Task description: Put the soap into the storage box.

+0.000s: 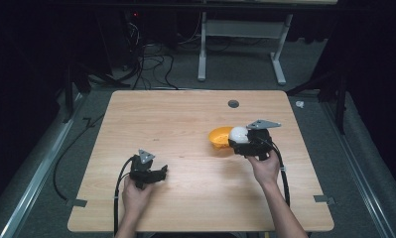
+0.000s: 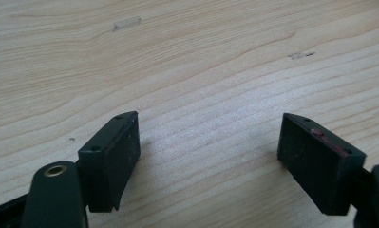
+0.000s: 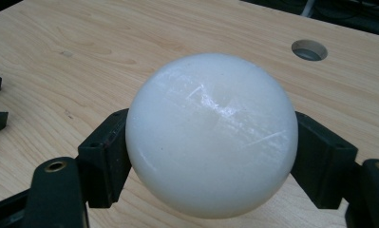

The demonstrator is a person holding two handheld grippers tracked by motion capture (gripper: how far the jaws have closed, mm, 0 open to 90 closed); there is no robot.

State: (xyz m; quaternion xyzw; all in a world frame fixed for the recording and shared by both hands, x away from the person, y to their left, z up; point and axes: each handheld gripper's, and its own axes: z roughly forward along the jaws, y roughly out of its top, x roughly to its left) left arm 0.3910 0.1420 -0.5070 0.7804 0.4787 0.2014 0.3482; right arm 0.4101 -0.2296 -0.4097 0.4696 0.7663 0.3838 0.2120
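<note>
My left gripper (image 1: 162, 172) sits at about seven o'clock on the table (image 1: 185, 114), low over the wood, my left hand (image 1: 136, 194) wrapped round its back end and its cable looping off toward six. In the left gripper view its jaws stand wide apart, with bare wood grain between them and nothing in their grip; the right pad (image 2: 320, 161) carries a reddish smear along its top edge. The grey plate on top of it tilts toward twelve.

Moving right, the orange bowl (image 1: 218, 139) rests on the table at about three o'clock from the table's middle, its open side up. The white ball (image 1: 238, 134) is just beside the bowl's three o'clock rim, overlapping it in the high view; I cannot tell whether the two touch.

My right gripper (image 1: 237, 141) has the ball pinched between its jaws. In the right gripper view the ball (image 3: 212, 135) bulges well past both pads, one pad pressed to its side at nine o'clock and the other at three, and the ball's glossy skin shows faint scratches. My right hand (image 1: 265, 166) holds the gripper from five o'clock, its jaws pointing toward nine. A round hole (image 1: 233, 103) in the table lies toward twelve from the ball.
</note>
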